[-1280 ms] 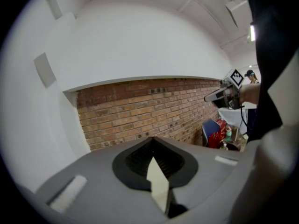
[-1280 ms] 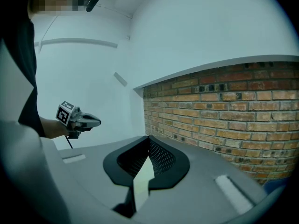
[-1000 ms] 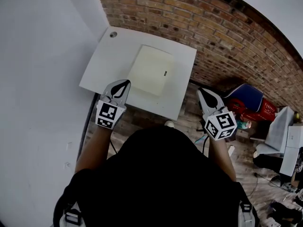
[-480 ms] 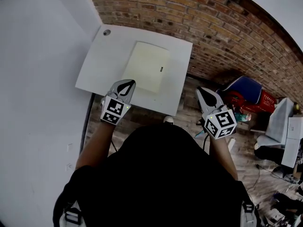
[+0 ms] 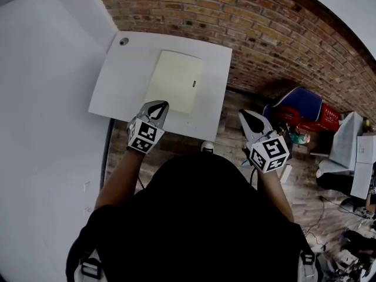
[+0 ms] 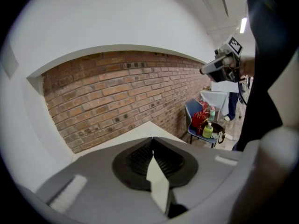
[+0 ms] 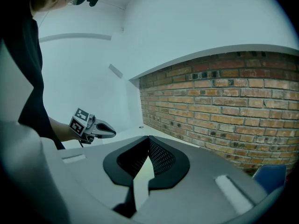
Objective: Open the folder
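Note:
A cream folder (image 5: 174,81) lies flat and closed on the white table (image 5: 117,90), with a small dark clasp (image 5: 193,84) near its right edge. My left gripper (image 5: 161,104) hovers over the table's near edge, just short of the folder's near left corner. Its jaws are shut with nothing between them (image 6: 152,139). My right gripper (image 5: 246,114) hangs to the right of the table, over the floor, apart from the folder. Its jaws also meet with nothing in them (image 7: 148,137). Neither gripper view shows the folder.
A brick wall (image 5: 264,40) runs behind the table and a white wall (image 5: 41,98) stands at its left. A blue chair (image 5: 299,107) with a red bag (image 5: 326,121) sits to the right on the wooden floor. A round cable hole (image 5: 123,41) marks the table's far left corner.
My left gripper has sunk toward the table's near edge and tipped further down. The right gripper has hardly moved. Both stay shut, and the folder has not moved on the table.

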A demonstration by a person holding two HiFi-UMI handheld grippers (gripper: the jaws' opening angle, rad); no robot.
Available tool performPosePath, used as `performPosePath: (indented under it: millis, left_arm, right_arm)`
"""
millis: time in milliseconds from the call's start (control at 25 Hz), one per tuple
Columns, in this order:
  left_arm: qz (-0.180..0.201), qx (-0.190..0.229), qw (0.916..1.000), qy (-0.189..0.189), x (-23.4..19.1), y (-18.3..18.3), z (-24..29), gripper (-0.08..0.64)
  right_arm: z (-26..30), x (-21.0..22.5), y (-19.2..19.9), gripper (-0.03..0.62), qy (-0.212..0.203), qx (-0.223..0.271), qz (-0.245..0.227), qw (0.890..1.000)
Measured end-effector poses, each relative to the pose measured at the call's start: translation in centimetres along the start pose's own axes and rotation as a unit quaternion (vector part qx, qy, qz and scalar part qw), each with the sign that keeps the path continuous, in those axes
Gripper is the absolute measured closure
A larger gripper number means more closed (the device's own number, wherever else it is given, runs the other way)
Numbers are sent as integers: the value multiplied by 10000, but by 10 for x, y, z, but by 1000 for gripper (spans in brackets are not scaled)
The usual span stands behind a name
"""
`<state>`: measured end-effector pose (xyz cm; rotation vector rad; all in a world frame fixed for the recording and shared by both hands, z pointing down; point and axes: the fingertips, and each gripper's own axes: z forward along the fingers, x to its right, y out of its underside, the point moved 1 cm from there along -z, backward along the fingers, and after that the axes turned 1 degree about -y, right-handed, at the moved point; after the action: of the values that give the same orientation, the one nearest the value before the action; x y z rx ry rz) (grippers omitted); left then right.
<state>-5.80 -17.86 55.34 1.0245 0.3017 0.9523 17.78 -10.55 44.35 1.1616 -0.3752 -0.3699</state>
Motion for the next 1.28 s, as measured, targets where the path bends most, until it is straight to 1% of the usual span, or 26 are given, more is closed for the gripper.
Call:
performPosePath:
  millis: [360,520,560,680,760,920,1160,1280]
  left_arm:
    - [196,-107,9993,309,18,8,28,558]
    - [292,-245,9981,492,25,15,41,555]
    - [329,-305,9974,571,28,18,45,545]
    - [414,-486,9945,833,38,28,56,480]
    - [421,-572,9930,942,45,35,59,458]
    - [457,-704,9907,1069,53,43,66,448]
    - [707,-1018,9846,1229,63,64,82,446]
    - [861,-1105,9818,1280,66,69,91,444]
  right_arm:
    - [-5,4,15,591,104,-130,109,9998]
    - [-7,4,19,591,148,-189,165,9996]
    - [-8,5,20,591,163,-205,181,9995]
    - [-9,7,26,591,217,-244,222,9992]
    - [-11,7,31,591,238,-284,254,9990]
    - [-13,10,36,591,278,-353,309,9985]
    - [-13,11,42,591,324,-427,370,9979]
    - [-14,14,43,591,361,-463,394,9975]
